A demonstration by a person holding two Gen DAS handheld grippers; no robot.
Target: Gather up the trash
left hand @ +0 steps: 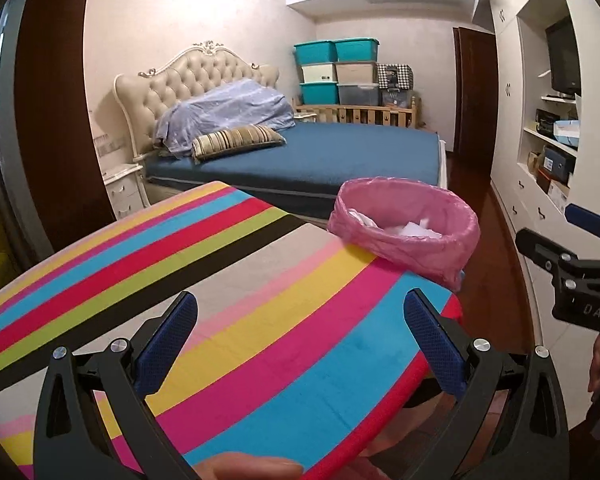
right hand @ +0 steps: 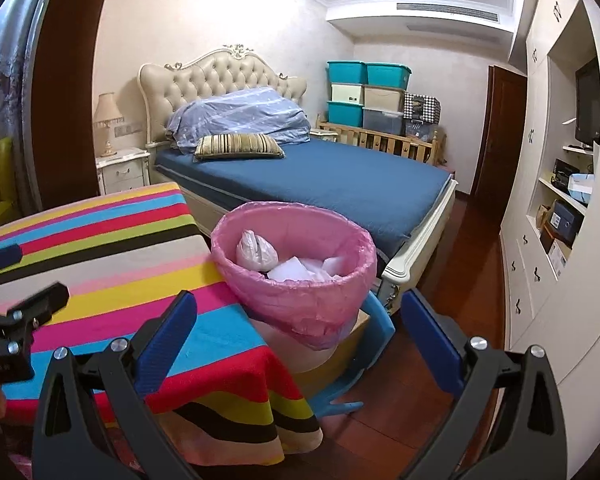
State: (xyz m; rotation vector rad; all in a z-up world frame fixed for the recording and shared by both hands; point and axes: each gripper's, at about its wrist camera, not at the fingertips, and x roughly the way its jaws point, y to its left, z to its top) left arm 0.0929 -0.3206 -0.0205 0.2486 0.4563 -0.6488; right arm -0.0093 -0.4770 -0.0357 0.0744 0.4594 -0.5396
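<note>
Both grippers, left (left hand: 300, 336) and right (right hand: 300, 336), hang wide apart and empty over the striped table (left hand: 228, 280); no loose trash shows there; crumpled paper (right hand: 300, 268) sits in the pink-lined bin (right hand: 300, 300) beside it; scan before reaching.

Two tools, left (left hand: 300, 344) and right (right hand: 298, 344), each with two blue fingers spread apart. One striped surface (right hand: 112, 256). One bin (right hand: 296, 276) with one pink liner; inside, one knotted bag (right hand: 256, 252) and several white scraps (right hand: 300, 270), too jumbled to count. One bed (right hand: 340, 184), one striped pillow (right hand: 240, 146), one blue bundle (right hand: 240, 118). One lamp (right hand: 107, 120) on one nightstand (right hand: 124, 170). Six stacked bins (right hand: 366, 94): three teal, three pale or grey. One screen (right hand: 588, 104).
</note>
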